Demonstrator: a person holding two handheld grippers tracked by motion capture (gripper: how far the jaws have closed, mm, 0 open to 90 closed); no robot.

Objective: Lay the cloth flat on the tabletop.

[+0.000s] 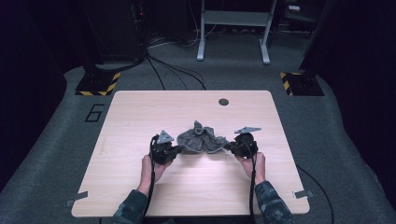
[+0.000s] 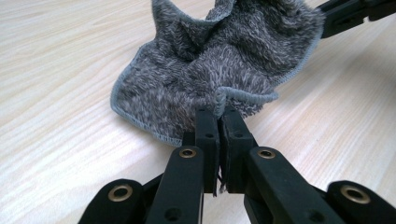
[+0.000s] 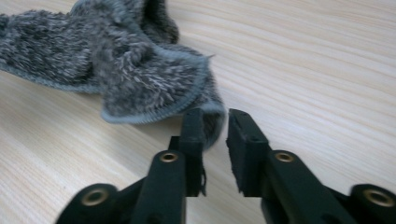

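A crumpled grey fluffy cloth (image 1: 201, 138) lies in the middle of the wooden table (image 1: 140, 112), between my two grippers. My left gripper (image 1: 177, 150) sits at the cloth's left end. In the left gripper view its jaws (image 2: 218, 114) are shut on a hemmed corner of the cloth (image 2: 210, 70). My right gripper (image 1: 229, 147) is at the cloth's right end and appears as black jaws (image 2: 345, 14) at the far edge of that view. In the right gripper view its jaws (image 3: 215, 116) stand slightly apart, with a corner of the cloth (image 3: 116, 60) lying against the left jaw and bare table showing in the gap.
A dark round hole (image 1: 223, 101) sits near the table's far edge. Tape strips mark the front corners (image 1: 303, 193). On the floor beyond are cables (image 1: 173, 70), two yellow-and-black striped bases (image 1: 98, 84), and a grey metal frame (image 1: 233, 28).
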